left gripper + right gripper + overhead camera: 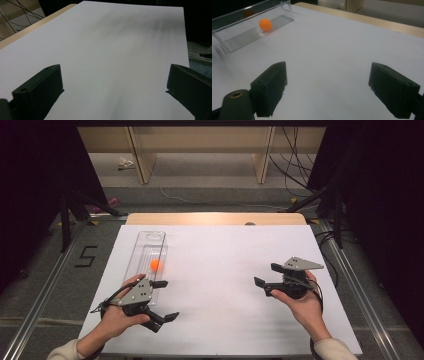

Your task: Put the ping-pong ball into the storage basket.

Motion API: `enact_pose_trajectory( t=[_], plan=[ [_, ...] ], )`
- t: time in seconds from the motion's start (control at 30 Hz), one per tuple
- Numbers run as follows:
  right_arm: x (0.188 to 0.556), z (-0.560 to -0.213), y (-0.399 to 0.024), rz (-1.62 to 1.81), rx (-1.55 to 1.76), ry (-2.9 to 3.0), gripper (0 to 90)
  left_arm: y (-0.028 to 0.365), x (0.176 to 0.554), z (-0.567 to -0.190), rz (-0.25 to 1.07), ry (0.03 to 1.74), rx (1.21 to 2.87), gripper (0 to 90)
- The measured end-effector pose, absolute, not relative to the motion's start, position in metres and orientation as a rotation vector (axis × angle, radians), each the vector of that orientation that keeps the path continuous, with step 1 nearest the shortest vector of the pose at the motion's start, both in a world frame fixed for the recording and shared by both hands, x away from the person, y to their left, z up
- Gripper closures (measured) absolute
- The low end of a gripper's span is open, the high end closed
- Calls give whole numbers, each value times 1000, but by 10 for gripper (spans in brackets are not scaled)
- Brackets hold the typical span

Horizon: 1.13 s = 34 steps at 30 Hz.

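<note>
An orange ball (156, 265) lies in a long clear plastic tray (148, 251) at the left of the white table cover (220, 270). In the right gripper view the orange ball (265, 24) rests on the ribbed floor of the clear tray (249, 35), far off to the upper left. My left gripper (167, 300) sits at the tray's near end, open, jaws pointing right over bare white cover. My right gripper (267, 276) stands open at the right of the table, jaws pointing left, nothing between them. In their own views the left gripper (113, 85) and the right gripper (327, 87) both show wide gaps.
The wooden table edge (215, 218) runs along the back. Beyond it stand shelf legs (142, 160) and loose cables (295, 165) on the floor. A dark stand leg (65, 220) rises at the left, another stand (335, 205) at the right.
</note>
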State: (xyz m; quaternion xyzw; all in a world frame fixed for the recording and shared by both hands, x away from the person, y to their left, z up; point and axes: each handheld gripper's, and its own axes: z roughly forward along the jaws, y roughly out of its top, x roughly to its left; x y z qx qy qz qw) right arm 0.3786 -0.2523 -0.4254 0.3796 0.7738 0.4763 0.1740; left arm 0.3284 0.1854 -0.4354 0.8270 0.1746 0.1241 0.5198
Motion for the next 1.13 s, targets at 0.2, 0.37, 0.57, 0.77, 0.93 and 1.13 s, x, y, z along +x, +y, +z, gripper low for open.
enact_pose_trajectory(
  t=[0.2, 0.37, 0.57, 0.77, 0.93, 1.13],
  plan=[
    [374, -426, -258, 1344, 1083, 2189, 162, 186, 329, -435, 297, 417, 1984, 0],
    [373, -427, -261, 1345, 1093, 2181, 162, 185, 328, -435, 295, 419, 1982, 0],
    [373, -427, -262, 1343, 1097, 2178, 162, 185, 329, -435, 292, 421, 1980, 0],
    [373, -428, -263, 1349, 1101, 2176, 162, 185, 329, -435, 290, 420, 1979, 0],
    [374, -429, -264, 1352, 1103, 2174, 162, 185, 329, -435, 288, 419, 1979, 0],
    [374, -428, -265, 1361, 1104, 2165, 162, 184, 330, -436, 284, 424, 1978, 0]
  ],
)
